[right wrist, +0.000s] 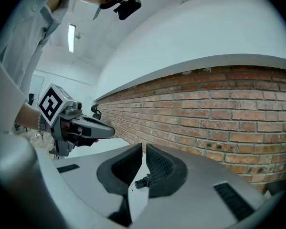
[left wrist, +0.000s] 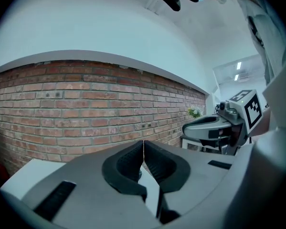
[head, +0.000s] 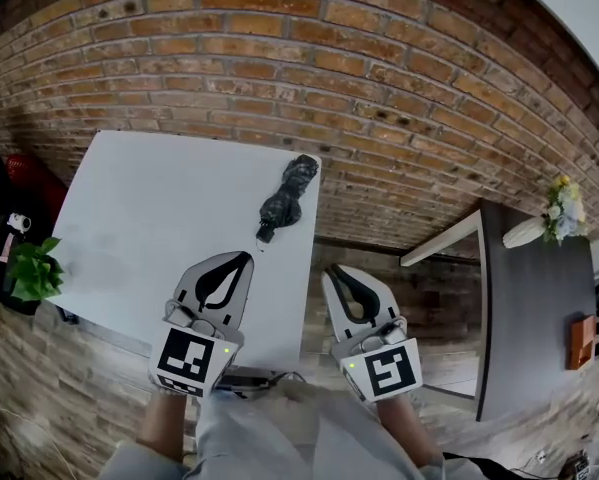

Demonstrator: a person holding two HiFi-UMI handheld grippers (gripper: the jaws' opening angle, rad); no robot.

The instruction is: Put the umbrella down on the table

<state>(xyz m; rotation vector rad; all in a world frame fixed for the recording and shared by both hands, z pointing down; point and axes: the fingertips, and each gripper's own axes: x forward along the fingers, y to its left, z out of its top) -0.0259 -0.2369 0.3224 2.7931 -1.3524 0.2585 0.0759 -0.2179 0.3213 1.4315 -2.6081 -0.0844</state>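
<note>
Lying folded on the white counter (head: 159,208), the black umbrella (head: 287,198) rests close to the counter's right edge, toward its far side, with neither tongs touching it; the left tongs (head: 247,258) hover over the counter's near edge, tips pressed together and empty; the right tongs (head: 332,271) hang just off the counter's near right corner, drawn to a thin slit with nothing in it; a brick wall (head: 379,68) stands behind the counter.

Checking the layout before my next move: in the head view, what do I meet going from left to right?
Green plant → left tongs → folded black umbrella → right tongs → yellow flowers.
</note>
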